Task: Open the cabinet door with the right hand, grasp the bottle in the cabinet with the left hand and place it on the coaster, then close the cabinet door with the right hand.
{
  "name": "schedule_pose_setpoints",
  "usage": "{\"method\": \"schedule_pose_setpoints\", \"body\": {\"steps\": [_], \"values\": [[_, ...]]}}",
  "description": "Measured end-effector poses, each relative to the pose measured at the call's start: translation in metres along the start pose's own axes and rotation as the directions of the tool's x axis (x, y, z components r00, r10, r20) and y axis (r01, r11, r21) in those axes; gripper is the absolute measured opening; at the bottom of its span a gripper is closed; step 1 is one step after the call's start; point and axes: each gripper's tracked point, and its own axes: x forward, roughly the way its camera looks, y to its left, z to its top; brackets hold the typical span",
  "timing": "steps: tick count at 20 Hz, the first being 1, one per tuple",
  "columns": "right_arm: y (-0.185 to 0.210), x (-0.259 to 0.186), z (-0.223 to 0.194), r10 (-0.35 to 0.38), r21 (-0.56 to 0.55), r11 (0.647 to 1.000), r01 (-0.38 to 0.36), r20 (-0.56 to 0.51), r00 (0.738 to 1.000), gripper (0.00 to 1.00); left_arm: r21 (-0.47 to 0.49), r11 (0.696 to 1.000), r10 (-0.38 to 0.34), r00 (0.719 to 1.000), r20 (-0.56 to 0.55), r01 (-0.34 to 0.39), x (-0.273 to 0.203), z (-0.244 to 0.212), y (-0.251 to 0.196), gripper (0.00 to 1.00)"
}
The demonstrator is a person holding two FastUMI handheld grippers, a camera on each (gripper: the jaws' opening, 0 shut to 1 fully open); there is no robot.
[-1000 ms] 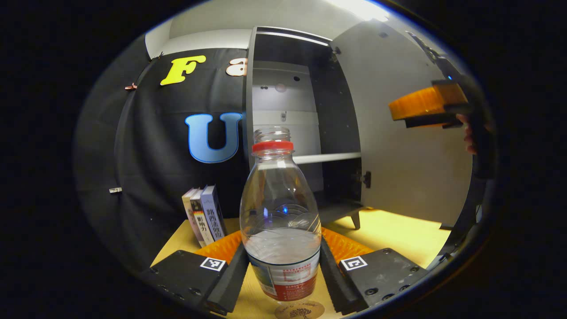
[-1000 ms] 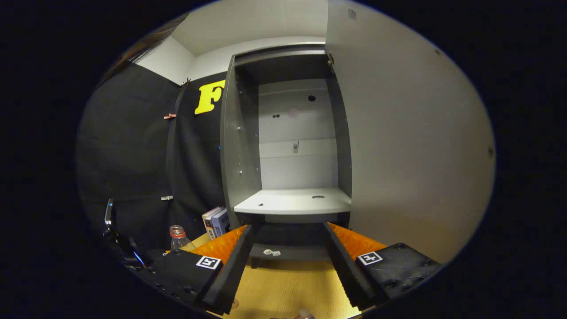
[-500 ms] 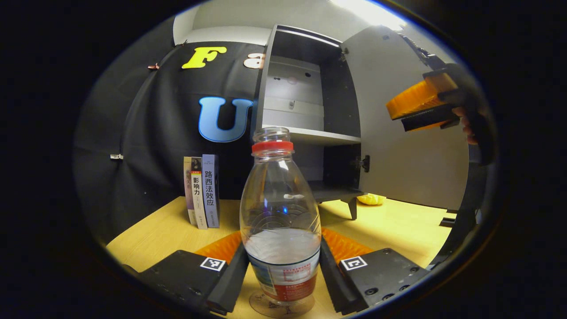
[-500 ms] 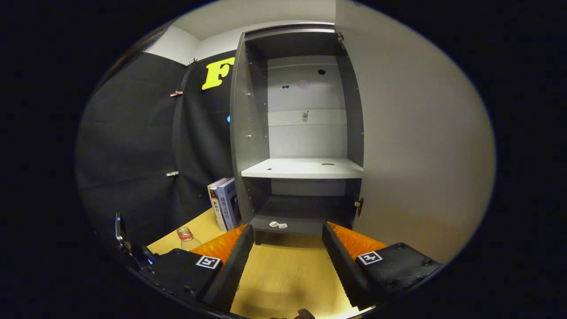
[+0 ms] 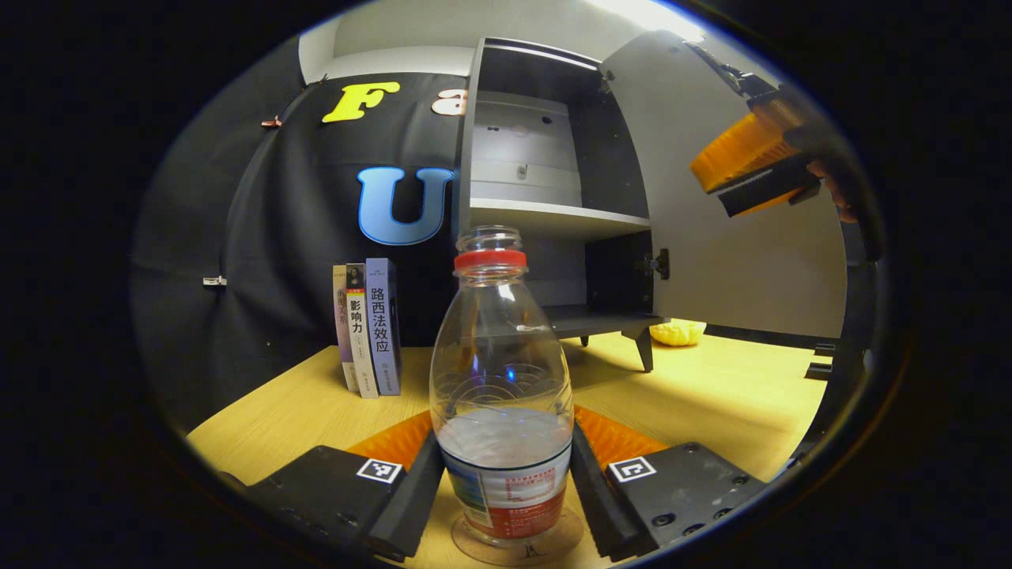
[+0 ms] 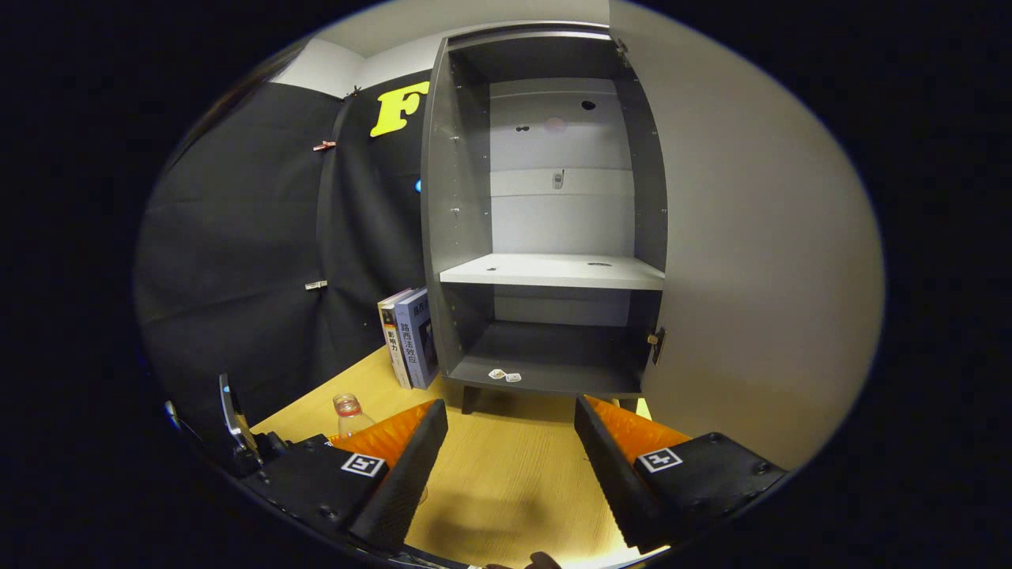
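A clear plastic bottle (image 5: 502, 395) with a red neck ring, no cap and a little water stands upright on a round coaster (image 5: 553, 544) on the wooden table. My left gripper (image 5: 504, 474) is shut on the bottle's lower body, one finger pressing each side. The grey cabinet (image 6: 553, 269) stands with its door (image 6: 751, 261) swung wide to the right; its shelf is bare. My right gripper (image 6: 510, 446) is open, held in the air in front of the cabinet. In the left gripper view the right gripper (image 5: 751, 166) hangs by the door. In the right gripper view, the bottle (image 6: 348, 411) shows at the lower left.
Three books (image 5: 368, 328) stand upright against the black cloth left of the cabinet. A yellow object (image 5: 680, 332) lies on the table (image 5: 711, 395) behind the cabinet's leg. Two small white bits (image 6: 504, 376) lie on the cabinet floor.
The left gripper has lowered the bottle until it rests on the coaster. The right gripper has drawn back from the cabinet, so more of the table shows.
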Motion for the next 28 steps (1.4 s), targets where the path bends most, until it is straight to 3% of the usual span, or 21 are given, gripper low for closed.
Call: {"method": "schedule_pose_setpoints", "body": {"steps": [4,8,11,15,19,21,24,28], "values": [[-0.007,-0.004,0.006,-0.019,-0.005,1.000,0.019,0.012,1.000,1.00,-0.004,1.000,0.003,1.000,-0.003,-0.003,-0.004,0.004,-0.001,0.82],[-0.010,-0.014,0.018,-0.033,-0.006,0.999,0.033,0.031,0.999,1.00,0.011,1.000,0.000,1.000,0.024,0.000,-0.008,0.023,-0.003,0.93],[-0.015,-0.030,0.037,-0.052,-0.032,0.998,0.054,0.058,0.997,1.00,0.031,0.999,0.005,0.999,0.043,-0.006,-0.005,0.046,-0.001,0.93],[-0.011,-0.066,0.074,-0.040,-0.054,0.998,0.044,0.081,0.996,0.99,0.063,0.998,-0.013,0.995,0.097,0.007,-0.005,0.113,0.001,0.93],[-0.010,-0.115,0.115,-0.025,0.020,1.000,0.023,0.114,0.993,0.98,0.050,0.994,-0.106,0.983,0.149,0.100,-0.001,0.198,-0.014,0.93],[-0.031,-0.137,0.126,-0.091,0.020,0.996,0.089,0.139,0.986,0.94,0.076,0.987,-0.155,0.975,0.160,0.145,-0.002,0.238,-0.027,0.93],[-0.063,-0.183,0.136,-0.199,0.089,0.978,0.187,0.163,0.966,0.98,0.151,0.973,-0.198,0.967,0.157,0.175,-0.003,0.278,-0.048,0.93],[-0.114,-0.233,0.142,-0.320,0.210,0.937,0.279,0.195,0.927,1.00,0.108,0.949,-0.309,0.942,0.131,0.296,-0.008,0.299,-0.104,0.93]]}}
